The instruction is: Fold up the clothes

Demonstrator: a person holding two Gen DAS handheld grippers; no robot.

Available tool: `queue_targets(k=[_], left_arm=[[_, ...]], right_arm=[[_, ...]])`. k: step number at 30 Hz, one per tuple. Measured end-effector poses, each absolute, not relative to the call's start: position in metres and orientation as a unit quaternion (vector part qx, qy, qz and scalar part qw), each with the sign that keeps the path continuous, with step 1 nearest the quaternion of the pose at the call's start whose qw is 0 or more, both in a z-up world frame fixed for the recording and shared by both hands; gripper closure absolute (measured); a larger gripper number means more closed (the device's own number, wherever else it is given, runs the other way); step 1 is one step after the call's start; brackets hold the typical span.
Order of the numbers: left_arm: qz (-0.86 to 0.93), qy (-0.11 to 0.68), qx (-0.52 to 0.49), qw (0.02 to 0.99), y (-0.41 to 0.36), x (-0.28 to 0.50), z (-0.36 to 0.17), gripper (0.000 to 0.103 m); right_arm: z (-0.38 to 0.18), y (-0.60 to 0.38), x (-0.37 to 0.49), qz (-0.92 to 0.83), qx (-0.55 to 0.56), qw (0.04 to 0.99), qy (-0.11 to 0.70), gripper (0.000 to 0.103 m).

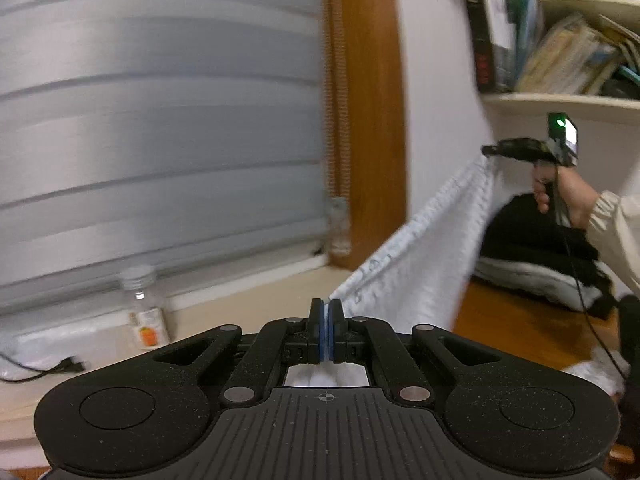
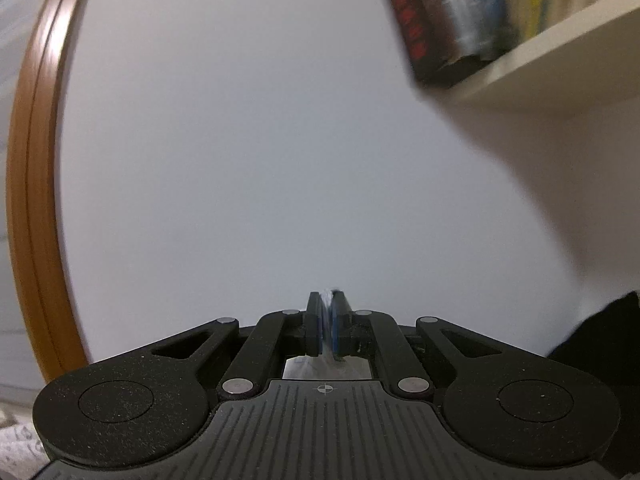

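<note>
Here the white garment [image 1: 420,256] stretches (taut) between both claws — left claw [image 1: 328,332], right claw [image 2: 327,326].

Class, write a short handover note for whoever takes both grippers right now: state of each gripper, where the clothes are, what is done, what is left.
Left gripper: shut on one end of the white cloth.
Right gripper: shut on the other end, raised near the bookshelf.
The cloth hangs stretched between them, off the floor. A dark garment pile lies on the floor behind.
Done: cloth picked up and spread.
Left: lay it flat and fold it; no fold is visible yet.
</note>
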State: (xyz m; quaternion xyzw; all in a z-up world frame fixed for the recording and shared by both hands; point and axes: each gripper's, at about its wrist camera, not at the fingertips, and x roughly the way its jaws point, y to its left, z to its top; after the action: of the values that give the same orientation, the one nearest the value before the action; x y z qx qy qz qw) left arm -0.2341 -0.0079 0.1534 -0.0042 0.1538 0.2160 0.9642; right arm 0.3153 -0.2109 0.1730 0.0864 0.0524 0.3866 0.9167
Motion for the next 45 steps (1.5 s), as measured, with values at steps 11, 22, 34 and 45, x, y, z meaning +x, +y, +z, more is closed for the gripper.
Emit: queue_targets(k=[11, 22, 34, 45], left_arm=[[0.099, 0.267, -0.058, 0.957, -0.047, -0.206, 0.067, 0.1], [0.191, 0.288, -0.077, 0.935, 0.023, -0.2, 0.051, 0.093], [0.198, 0.293, -0.143, 0.924, 0.064, -0.235, 0.014, 0.091], [0.244, 0.288, -0.134, 0.916, 0.047, -0.252, 0.025, 0.063]], right_arm=[[0.037, -0.325, 0.321, 0.311, -0.002, 0.916, 0.254, 0.065], [-0.009, -0.245, 0.289, 0.373, -0.062, 0.872, 0.311, 0.056], [0.002, -0.245, 0.272, 0.358, -0.038, 0.886, 0.291, 0.057], [-0.013, -0.135, 0.123, 0.54, -0.177, 0.777, 0.27, 0.049]])
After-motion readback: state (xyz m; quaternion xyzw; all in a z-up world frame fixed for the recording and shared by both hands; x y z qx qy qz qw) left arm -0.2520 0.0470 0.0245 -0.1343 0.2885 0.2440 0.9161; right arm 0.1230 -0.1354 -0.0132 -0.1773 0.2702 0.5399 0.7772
